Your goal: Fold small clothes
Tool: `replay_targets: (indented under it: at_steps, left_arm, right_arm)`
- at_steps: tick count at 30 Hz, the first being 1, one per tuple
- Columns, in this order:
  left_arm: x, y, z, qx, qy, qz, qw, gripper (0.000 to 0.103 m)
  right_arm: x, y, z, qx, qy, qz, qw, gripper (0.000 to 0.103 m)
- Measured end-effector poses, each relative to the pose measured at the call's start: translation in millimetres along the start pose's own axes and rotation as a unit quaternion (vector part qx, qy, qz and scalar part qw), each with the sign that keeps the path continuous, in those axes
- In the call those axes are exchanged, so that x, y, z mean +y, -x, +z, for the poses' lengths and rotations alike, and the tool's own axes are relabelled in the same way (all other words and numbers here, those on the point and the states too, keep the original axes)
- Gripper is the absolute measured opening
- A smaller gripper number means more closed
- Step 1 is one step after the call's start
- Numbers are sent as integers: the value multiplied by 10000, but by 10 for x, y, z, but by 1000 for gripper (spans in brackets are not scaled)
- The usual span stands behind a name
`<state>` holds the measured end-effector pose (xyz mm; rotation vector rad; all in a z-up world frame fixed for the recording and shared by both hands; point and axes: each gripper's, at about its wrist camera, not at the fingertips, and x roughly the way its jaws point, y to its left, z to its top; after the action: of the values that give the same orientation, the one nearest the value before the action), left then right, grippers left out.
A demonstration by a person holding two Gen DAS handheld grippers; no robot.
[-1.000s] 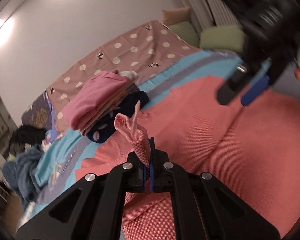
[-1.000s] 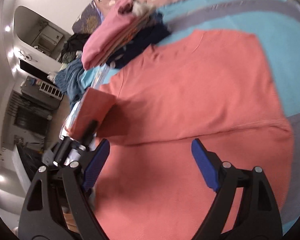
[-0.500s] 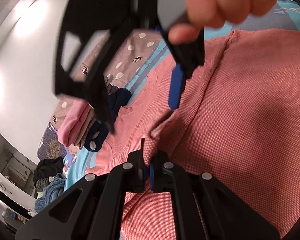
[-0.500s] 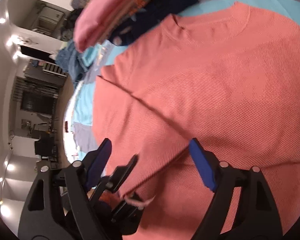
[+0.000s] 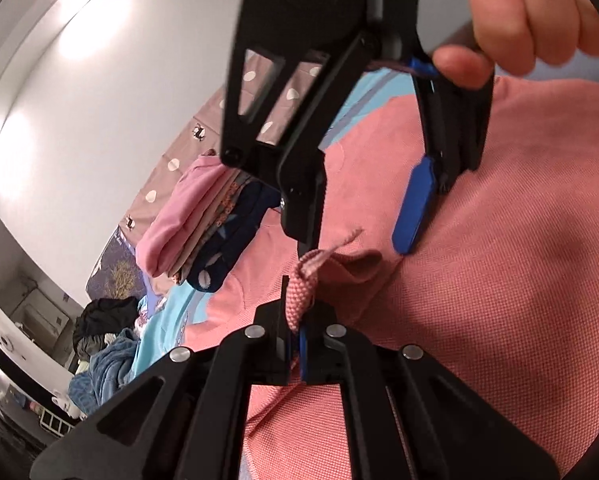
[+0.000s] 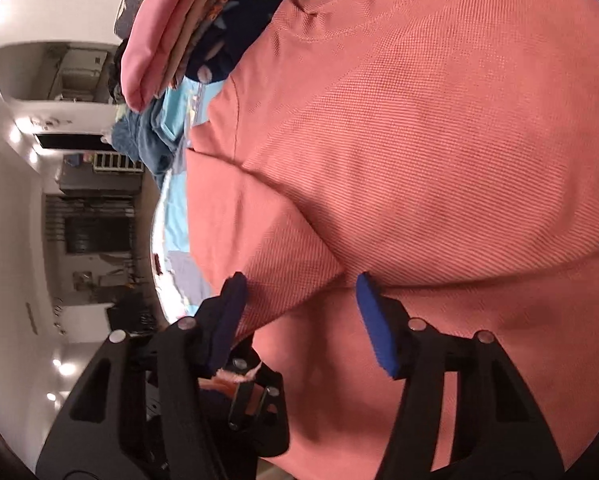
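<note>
— Two grippers on one garment; what is nearest?

— The left gripper [image 5: 294,344], its jaws closed tight on a bunched edge of the coral shirt [image 5: 499,300]. A tuft of the knit sticks up just above the pinch.

— And the right gripper [image 6: 299,312]?

— Its jaws stand wide apart over the cloth, one blue pad [image 6: 373,330] and one dark pad either side of a folded flap, gripping nothing. In the left wrist view it hangs just above the left one, and the person's hand [image 5: 531,16] is wrapped round its handle.

— Where does the shirt lie?

— Spread on the bed over a light blue blanket [image 5: 159,328], collar toward the far side, with one side folded in across the body.

— Beyond it?

— A stack of folded clothes [image 5: 195,232], pink on top, navy with pale spots at the bottom, just beside the shirt's collar end. Farther off, a mauve spotted bedspread [image 5: 179,160], and a loose heap of blue and dark clothes [image 5: 103,352] at the bed's edge.
</note>
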<state>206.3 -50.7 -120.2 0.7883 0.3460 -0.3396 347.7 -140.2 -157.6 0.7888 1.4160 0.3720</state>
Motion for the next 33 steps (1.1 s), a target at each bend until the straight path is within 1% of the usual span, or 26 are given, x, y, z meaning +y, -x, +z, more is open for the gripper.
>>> replay_targets:
  at_steps: [4, 6, 10, 12, 15, 20, 23, 27, 28, 29, 31, 33]
  left_arm:
    - [87, 28, -3, -6, 190, 125, 9997, 2]
    - [161, 35, -3, -20, 357, 142, 9993, 2]
    - [150, 118, 18, -52, 445, 157, 9989, 2]
    - [108, 160, 22, -58, 414, 180, 9990, 2]
    - [90, 177, 1, -45, 394, 165, 9991, 2]
    - [99, 201, -13, -14, 376, 159, 9992, 2]
    - [102, 199, 4, -11, 366, 186, 9992, 2]
    - [148, 192, 38, -10, 517, 289, 9982, 2]
    - [174, 189, 44, 8, 600, 292, 9978, 2]
    - [218, 182, 52, 40, 732, 258, 9970, 2]
    - [292, 167, 37, 113, 1016, 114, 9947, 2]
    - [390, 157, 29, 162, 1330, -56, 9910, 2]
  right_arm:
    - [-38, -26, 12, 152, -342, 553, 9978, 58]
    - [-78, -34, -14, 186, -525, 733, 9958, 58]
    - [-164, -110, -57, 330, -992, 1325, 9857, 58]
    - [-207, -135, -67, 291, -1171, 1405, 9827, 58]
    - [-222, -207, -55, 323, -1400, 1741, 9742, 57]
    - [-189, -153, -46, 125, -1334, 1795, 9746, 36]
    - [-117, -94, -23, -35, -1119, 1726, 9786, 31]
    - [-70, -7, -24, -162, -1013, 1712, 9799, 31]
    - [-82, 18, -41, -172, -1041, 1693, 9799, 35]
    - [-98, 38, -64, -184, -1056, 1693, 9797, 47]
    - [-110, 54, -96, -197, -1024, 1624, 9812, 58]
    - [-140, 46, -156, -154, -1045, 1595, 9815, 60]
